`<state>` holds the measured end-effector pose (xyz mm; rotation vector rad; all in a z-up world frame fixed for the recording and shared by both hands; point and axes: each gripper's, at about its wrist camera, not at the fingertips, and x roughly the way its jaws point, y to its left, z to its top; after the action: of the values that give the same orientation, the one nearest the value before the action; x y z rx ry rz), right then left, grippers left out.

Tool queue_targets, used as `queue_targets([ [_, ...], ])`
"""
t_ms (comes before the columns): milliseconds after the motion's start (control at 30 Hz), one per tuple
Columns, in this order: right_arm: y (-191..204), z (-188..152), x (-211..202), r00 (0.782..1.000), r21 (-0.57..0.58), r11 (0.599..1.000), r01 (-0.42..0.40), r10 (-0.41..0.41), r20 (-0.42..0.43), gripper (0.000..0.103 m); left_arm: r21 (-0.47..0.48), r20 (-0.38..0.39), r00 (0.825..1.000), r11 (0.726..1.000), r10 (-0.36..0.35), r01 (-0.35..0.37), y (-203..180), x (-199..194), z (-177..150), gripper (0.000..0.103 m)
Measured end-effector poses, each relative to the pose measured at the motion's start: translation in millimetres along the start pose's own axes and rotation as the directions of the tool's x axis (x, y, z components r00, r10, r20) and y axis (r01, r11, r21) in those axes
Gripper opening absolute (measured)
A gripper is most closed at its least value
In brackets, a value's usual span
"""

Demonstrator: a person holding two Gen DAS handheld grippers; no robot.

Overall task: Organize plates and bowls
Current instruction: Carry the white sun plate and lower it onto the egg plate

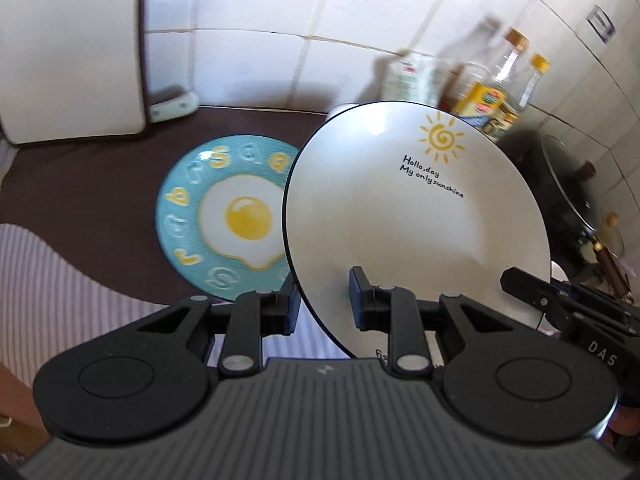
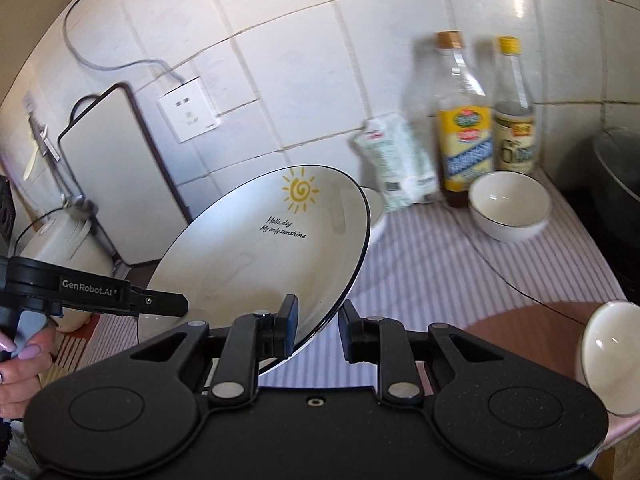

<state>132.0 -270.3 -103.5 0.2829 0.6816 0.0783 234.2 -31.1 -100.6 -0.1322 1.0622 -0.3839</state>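
Both the left gripper (image 1: 325, 307) and the right gripper (image 2: 318, 326) pinch the sun-print plate (image 1: 416, 216), held tilted at 3 o'clock of the fried-egg plate (image 1: 224, 216); next, probably stack it there.

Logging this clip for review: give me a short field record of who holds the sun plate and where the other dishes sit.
held item: white sun plate, tilted, lifted off the counter
left gripper: fingers straddle the plate's rim
right gripper: fingers straddle the opposite rim
blue egg plate: flat on the dark mat
white bowl: on the striped cloth, before the bottles
contact: cannot tell
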Motion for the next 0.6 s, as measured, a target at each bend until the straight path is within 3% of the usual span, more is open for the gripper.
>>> queue_targets([
  [367,42.5,2.0,62.9,0.996,-0.046,0.998,-0.044,0.041,-0.083,0.027,-0.101,-0.019,0.999,0.994,0.047,-0.049,71.9,16.2,1.9,0.024],
  [433,54.0,1.4,75.8,0.992,-0.096,0.994,-0.048,0.036,-0.118,0.027,-0.133,-0.026,0.998,0.989,0.054,-0.057,84.5,18.2,2.1,0.024],
  [600,67.6,4.9,102.8,0.986,-0.099,0.992,-0.078,0.062,-0.153,0.027,-0.132,-0.063,0.995,0.988,0.071,-0.079,104.5,29.0,6.4,0.024],
])
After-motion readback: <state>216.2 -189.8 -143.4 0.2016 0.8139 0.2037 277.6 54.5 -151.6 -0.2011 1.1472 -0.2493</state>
